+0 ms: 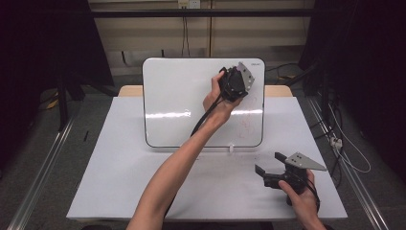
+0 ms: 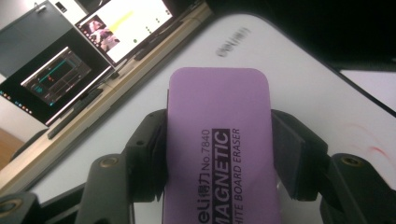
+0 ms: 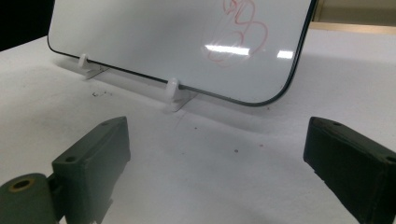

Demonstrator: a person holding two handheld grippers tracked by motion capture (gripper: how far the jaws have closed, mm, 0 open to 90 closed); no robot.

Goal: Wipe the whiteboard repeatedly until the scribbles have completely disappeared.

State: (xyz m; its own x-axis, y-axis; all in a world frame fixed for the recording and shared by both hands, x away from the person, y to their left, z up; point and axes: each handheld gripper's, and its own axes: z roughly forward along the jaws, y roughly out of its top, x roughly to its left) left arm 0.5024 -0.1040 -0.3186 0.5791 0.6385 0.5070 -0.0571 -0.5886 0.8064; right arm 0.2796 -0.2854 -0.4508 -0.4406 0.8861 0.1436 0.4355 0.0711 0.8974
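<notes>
A whiteboard (image 1: pixel 182 103) leans upright on small white stands in the middle of the table, with faint red marker scribbles (image 1: pixel 246 122) on its right part. My left gripper (image 1: pixel 234 84) is raised against the board's upper right area, shut on a purple magnetic whiteboard eraser (image 2: pixel 219 140) whose long sides its two jaws press. The board's upper right corner (image 2: pixel 289 88) lies just behind the eraser. My right gripper (image 1: pixel 269 163) rests low over the table at the front right, open, nothing between its jaws. Ahead of it are the red scribbles (image 3: pixel 238 35) and the board's lower right corner (image 3: pixel 261 95).
The table (image 1: pixel 119 167) is covered in white; the board's two white stands (image 3: pixel 175 93) sit on it. Monitors (image 2: pixel 93 51) stand beyond the board. Metal rails (image 1: pixel 43 163) run along both table sides, and cables (image 1: pixel 352 153) lie on the floor at right.
</notes>
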